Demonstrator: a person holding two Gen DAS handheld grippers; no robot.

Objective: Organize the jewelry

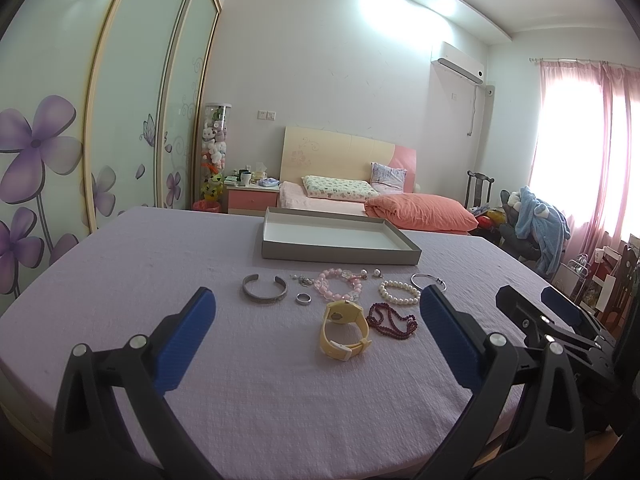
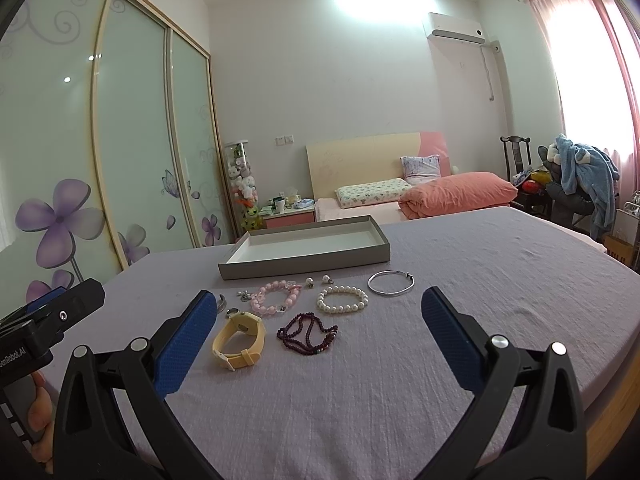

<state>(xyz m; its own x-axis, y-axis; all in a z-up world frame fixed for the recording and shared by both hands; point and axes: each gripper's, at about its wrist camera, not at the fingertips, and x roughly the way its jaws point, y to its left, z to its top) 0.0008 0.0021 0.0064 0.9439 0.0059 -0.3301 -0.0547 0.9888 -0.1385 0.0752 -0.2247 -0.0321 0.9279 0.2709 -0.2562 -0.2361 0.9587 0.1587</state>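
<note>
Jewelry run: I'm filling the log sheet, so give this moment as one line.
stage: not started | left claw: open, empty | right claw: open, empty | tray: empty | jewelry on purple cloth: watch, pearl bracelet

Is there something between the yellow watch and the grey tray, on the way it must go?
Yes. The pink bead bracelet lies on the cloth directly between the yellow watch and the grey tray. The tray itself holds nothing.

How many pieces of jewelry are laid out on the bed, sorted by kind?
Beaded bracelets: 3, pink, pearl, dark red
Metal bangles: 2, wide cuff, thin bangle
Watch: 1
Ring: 1
Earrings: 2
Small silver charm piece: 1
Total: 10
</note>
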